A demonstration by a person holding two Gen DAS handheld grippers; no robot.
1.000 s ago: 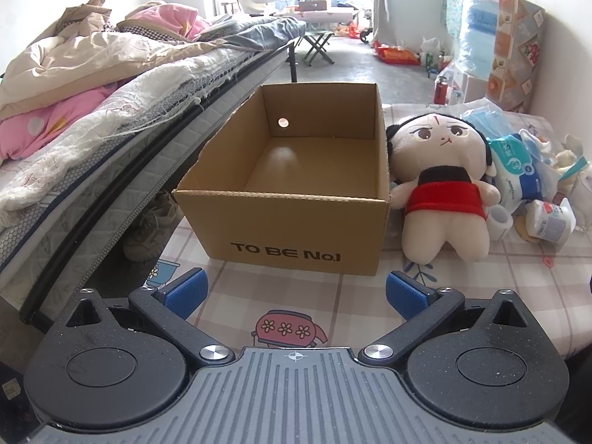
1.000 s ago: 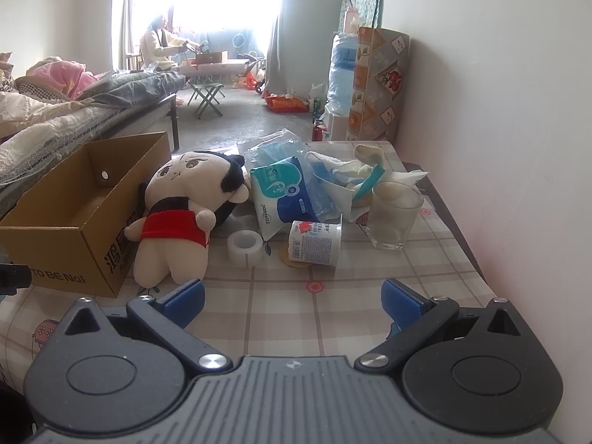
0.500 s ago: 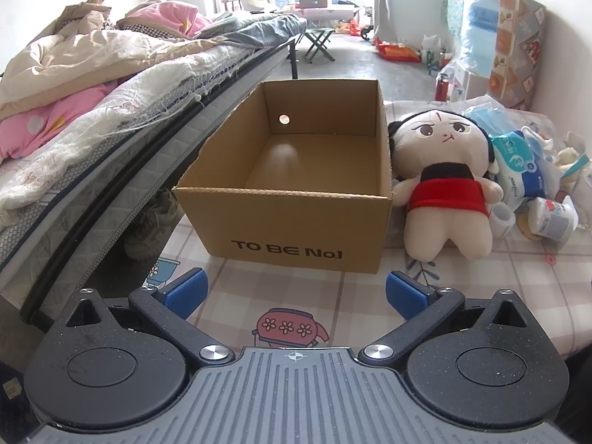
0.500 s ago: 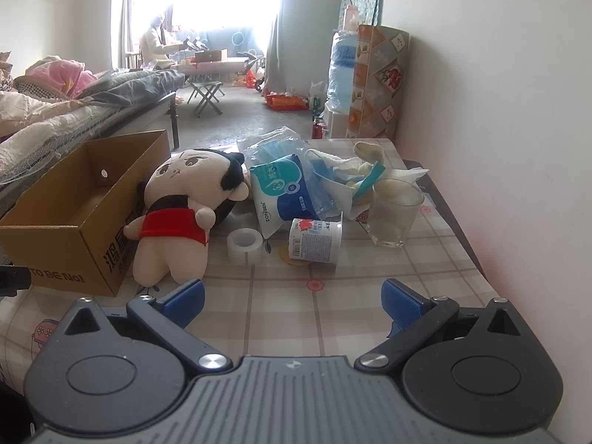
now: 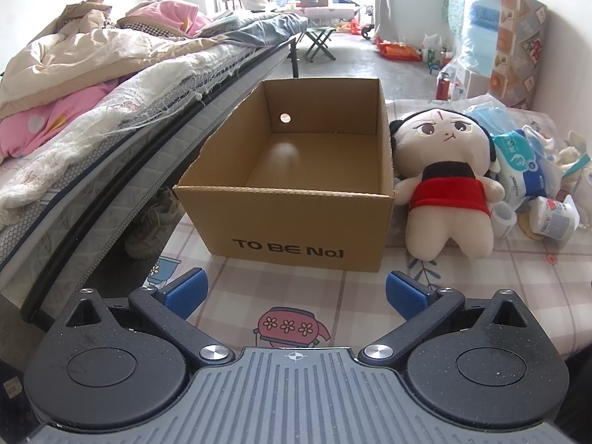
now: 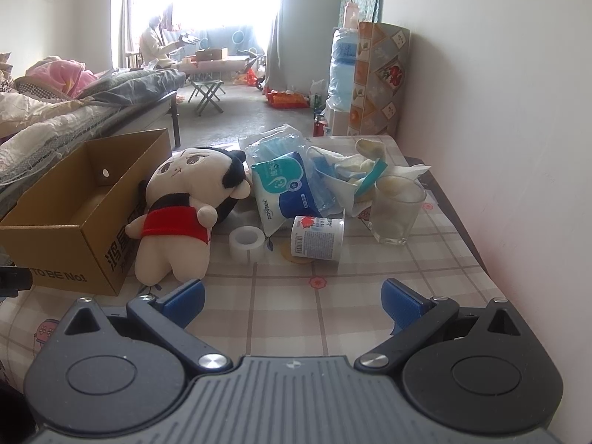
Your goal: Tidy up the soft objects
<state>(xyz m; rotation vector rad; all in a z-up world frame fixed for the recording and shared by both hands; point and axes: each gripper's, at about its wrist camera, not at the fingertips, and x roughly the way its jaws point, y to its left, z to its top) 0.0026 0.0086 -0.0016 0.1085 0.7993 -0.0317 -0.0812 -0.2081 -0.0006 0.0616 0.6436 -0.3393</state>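
Left gripper (image 5: 294, 292) at bottom centre of the left wrist view, jaws spread wide, nothing between them, hovering over the checked worktop (image 5: 518, 277). Right gripper (image 6: 292, 305) likewise at bottom centre of its view, jaws spread, empty. Cardboard box (image 5: 296, 185), open top, nothing inside, sits mid-frame in the left view, printed "TO BE No.1" on its front. Plush doll (image 5: 447, 181) in red top lies on its back just right of the box, head leaning against the box's side; in the right view it is left of centre (image 6: 177, 214). Right of the doll: tape roll (image 6: 247, 241), tipped yogurt cup (image 6: 318, 236), blue-white tissue pack (image 6: 285, 188), glass (image 6: 397, 211), all close together. Bed (image 5: 92, 118) with heaped bedding fills the left view's upper left. A person (image 6: 155, 46) sits far back by the window.
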